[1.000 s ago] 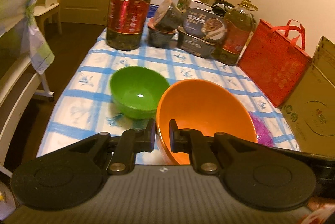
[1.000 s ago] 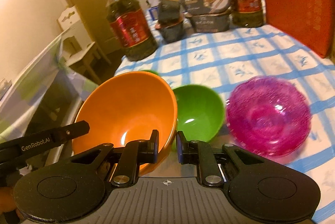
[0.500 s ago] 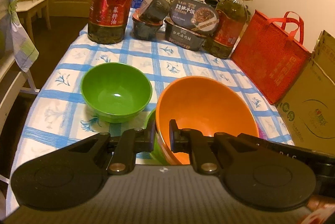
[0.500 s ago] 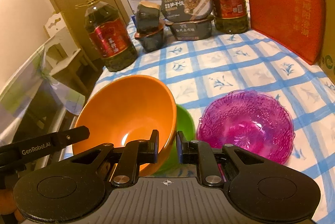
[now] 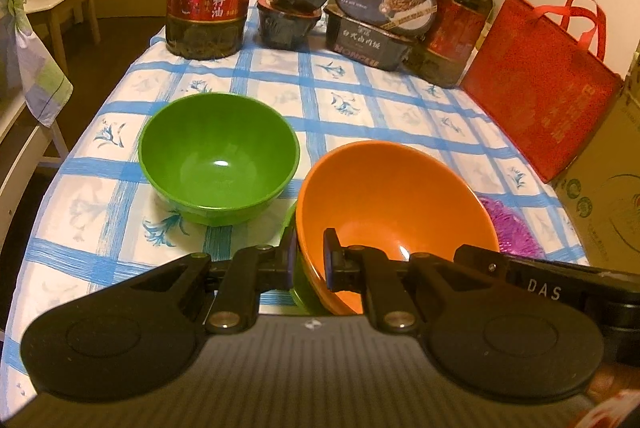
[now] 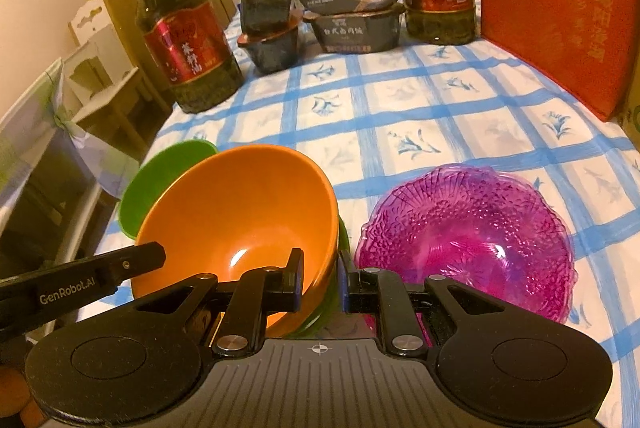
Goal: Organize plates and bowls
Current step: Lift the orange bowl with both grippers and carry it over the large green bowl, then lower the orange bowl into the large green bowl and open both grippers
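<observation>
The orange bowl (image 5: 394, 212) is being gripped at its near rim by both the left tool (image 5: 309, 260) and the right tool (image 6: 320, 278), each pinched shut on the wall. It is being nested into a green bowl (image 6: 334, 302) underneath, judging by the green edge. Release is being called for next. Another green bowl (image 5: 218, 158) is standing beside it on the counter (image 5: 360, 108); the purple dish (image 6: 468, 236) is being largely hidden in the left view.
</observation>
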Action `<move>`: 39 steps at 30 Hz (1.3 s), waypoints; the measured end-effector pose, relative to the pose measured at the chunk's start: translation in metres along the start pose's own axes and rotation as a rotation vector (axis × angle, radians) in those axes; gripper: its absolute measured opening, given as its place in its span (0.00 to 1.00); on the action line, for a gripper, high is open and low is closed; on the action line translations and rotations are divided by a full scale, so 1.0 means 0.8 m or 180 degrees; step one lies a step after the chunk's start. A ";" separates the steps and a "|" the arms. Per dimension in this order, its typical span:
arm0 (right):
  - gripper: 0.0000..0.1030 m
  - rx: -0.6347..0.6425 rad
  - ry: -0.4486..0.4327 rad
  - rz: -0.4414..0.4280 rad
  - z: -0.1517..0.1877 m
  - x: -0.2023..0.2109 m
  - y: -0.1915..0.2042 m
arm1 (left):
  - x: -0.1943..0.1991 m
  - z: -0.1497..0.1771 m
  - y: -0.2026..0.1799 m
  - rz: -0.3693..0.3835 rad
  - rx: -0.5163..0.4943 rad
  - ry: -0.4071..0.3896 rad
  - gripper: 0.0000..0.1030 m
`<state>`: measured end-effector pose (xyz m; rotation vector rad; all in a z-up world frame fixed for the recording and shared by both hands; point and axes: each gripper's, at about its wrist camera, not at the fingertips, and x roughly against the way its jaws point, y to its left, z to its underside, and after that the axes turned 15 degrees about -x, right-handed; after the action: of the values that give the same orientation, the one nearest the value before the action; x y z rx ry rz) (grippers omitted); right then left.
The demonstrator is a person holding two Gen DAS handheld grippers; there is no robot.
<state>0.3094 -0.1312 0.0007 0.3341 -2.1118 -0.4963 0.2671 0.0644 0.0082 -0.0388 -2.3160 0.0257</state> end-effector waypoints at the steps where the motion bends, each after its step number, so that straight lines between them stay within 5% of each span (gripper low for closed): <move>1: 0.17 0.0012 0.0009 0.0009 0.000 -0.003 0.000 | -0.003 0.001 0.000 0.0000 0.0005 0.0010 0.11; 29: 0.17 0.0193 -0.0022 0.0144 0.008 -0.026 0.003 | -0.027 0.013 0.005 0.0015 0.0044 0.0098 0.11; 31: 0.19 0.0207 -0.0044 0.0137 0.008 -0.026 0.002 | -0.027 0.014 0.005 0.0034 0.0056 0.0076 0.13; 34: 0.47 0.0154 -0.0117 0.0060 0.007 -0.019 0.000 | -0.022 0.013 0.002 -0.0005 0.0004 -0.0001 0.25; 39: 0.49 0.0086 -0.0198 -0.0048 0.006 0.004 -0.002 | 0.000 0.015 0.002 -0.0036 0.0036 -0.0088 0.26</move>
<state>0.3038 -0.1330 0.0002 0.3543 -2.1794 -0.4929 0.2581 0.0657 -0.0003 -0.0196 -2.3435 0.0337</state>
